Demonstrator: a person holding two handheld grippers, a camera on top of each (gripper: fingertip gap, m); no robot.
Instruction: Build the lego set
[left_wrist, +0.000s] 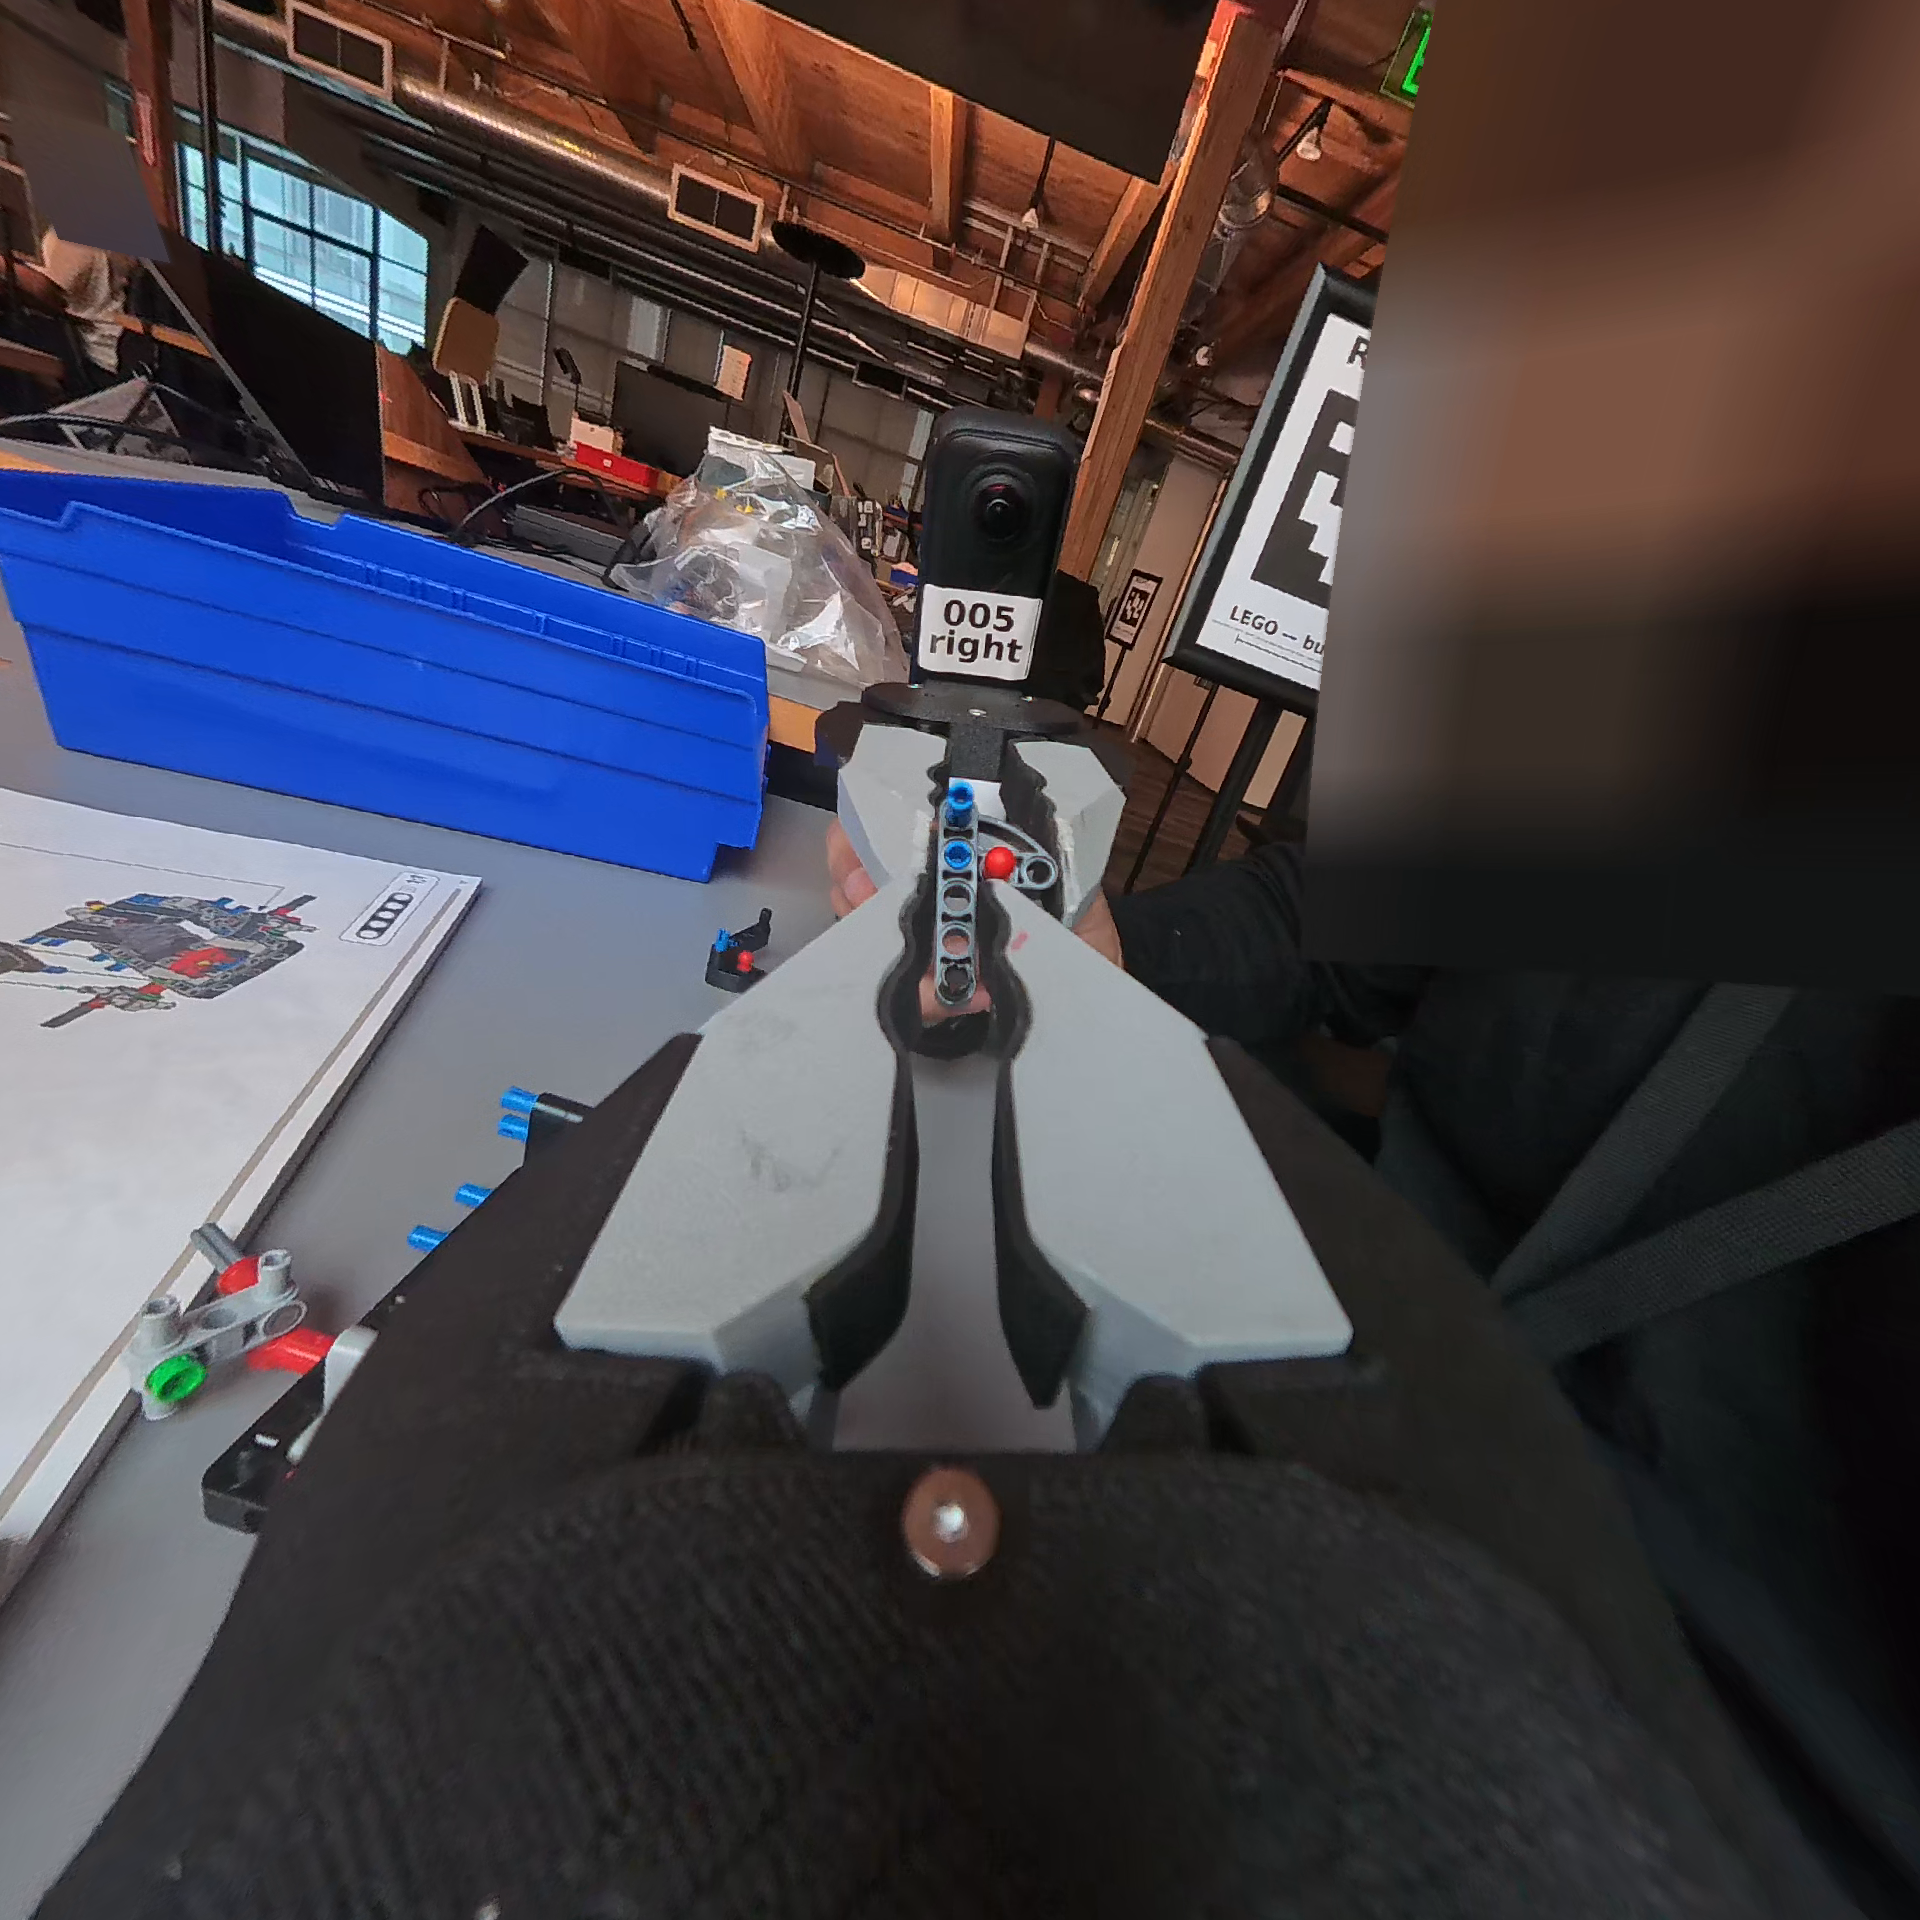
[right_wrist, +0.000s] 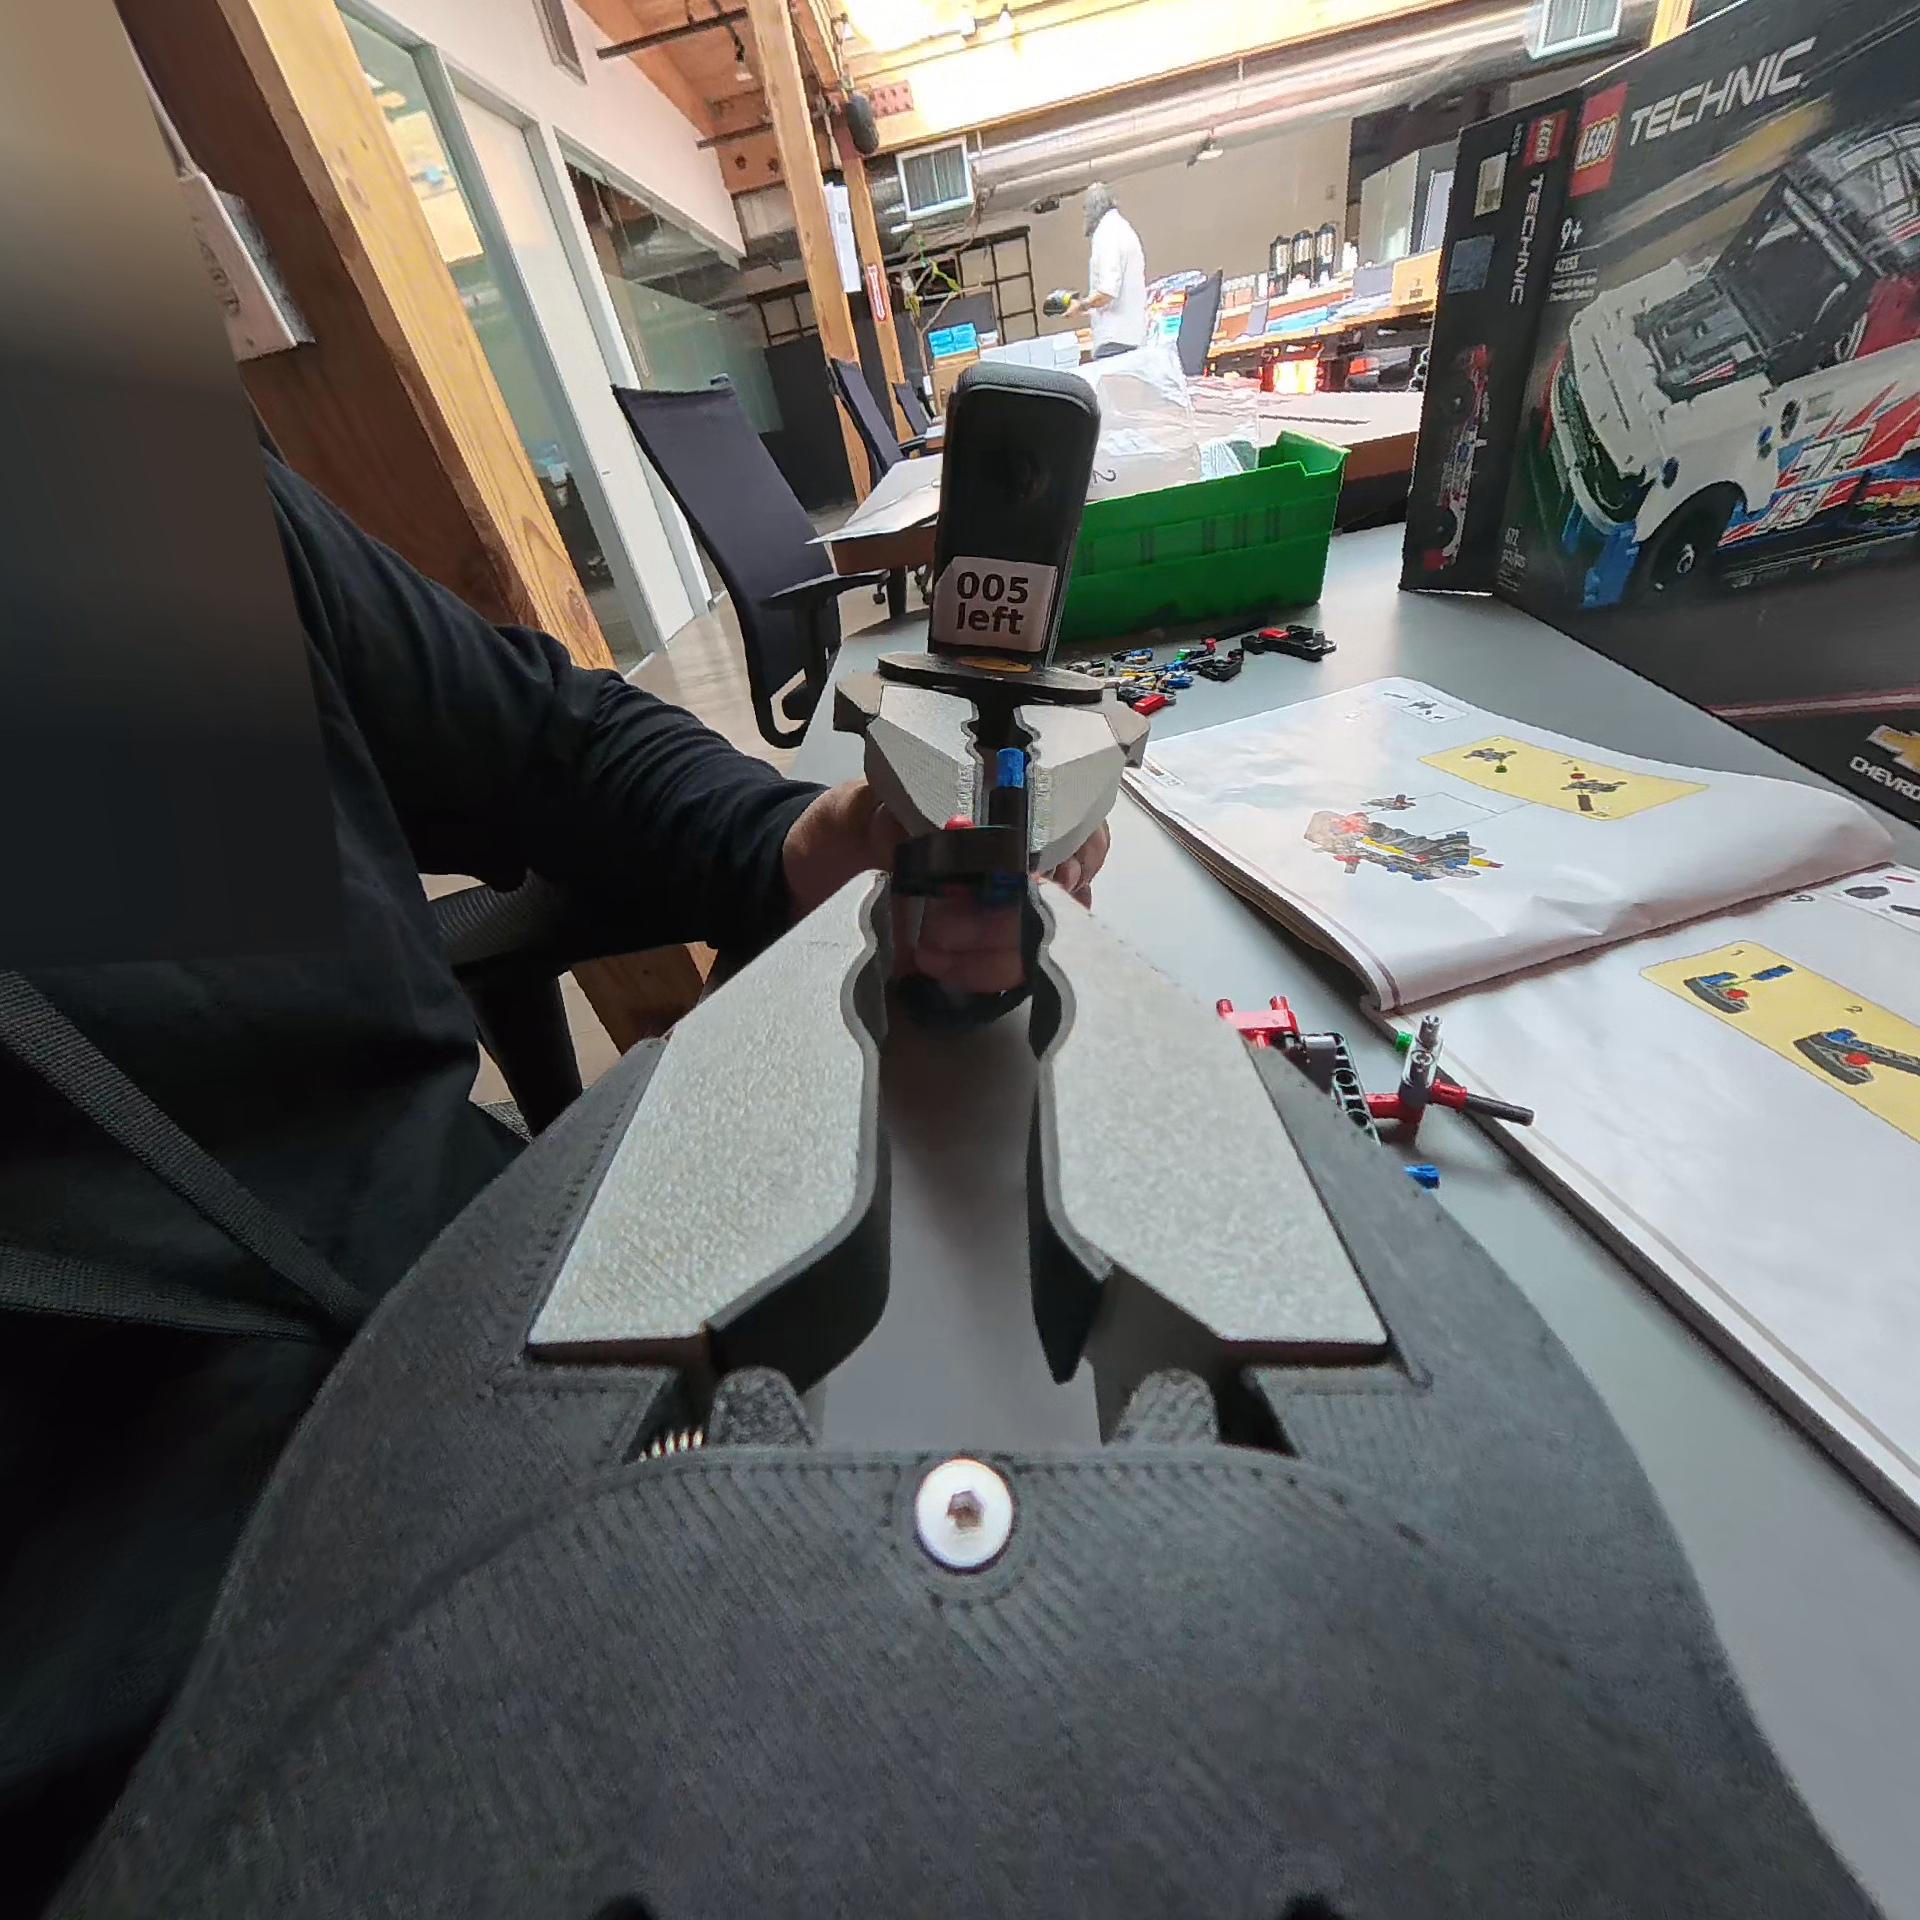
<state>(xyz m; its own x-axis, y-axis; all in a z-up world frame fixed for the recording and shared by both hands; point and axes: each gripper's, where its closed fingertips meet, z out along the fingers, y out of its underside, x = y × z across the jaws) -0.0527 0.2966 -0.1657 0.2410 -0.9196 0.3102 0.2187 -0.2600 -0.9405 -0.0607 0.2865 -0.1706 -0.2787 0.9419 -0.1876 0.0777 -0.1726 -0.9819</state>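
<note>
My left gripper (left_wrist: 956, 935) is shut on the lower end of a grey holed beam (left_wrist: 954, 914) that carries blue pins near its top. My right gripper (left_wrist: 977, 831) faces it tip to tip, above the table edge. In the right wrist view my right gripper (right_wrist: 961, 904) is shut on a small dark curved piece (right_wrist: 961, 862) with a red ball. That piece (left_wrist: 1029, 871) sits against the beam's upper part. The left gripper (right_wrist: 1003, 800) shows there with a blue pin (right_wrist: 1008, 774) between its fingers. A hand holds each gripper from below.
An open instruction booklet (right_wrist: 1507, 831) lies on the grey table (left_wrist: 582, 956). Nearby are a blue bin (left_wrist: 395, 665), a green bin (right_wrist: 1205, 540), the set's box (right_wrist: 1683, 343), loose pieces (right_wrist: 1195, 665), a red-grey sub-assembly (right_wrist: 1371, 1081) and a small black piece (left_wrist: 738, 951). The tips of both grippers are at nearly the same place.
</note>
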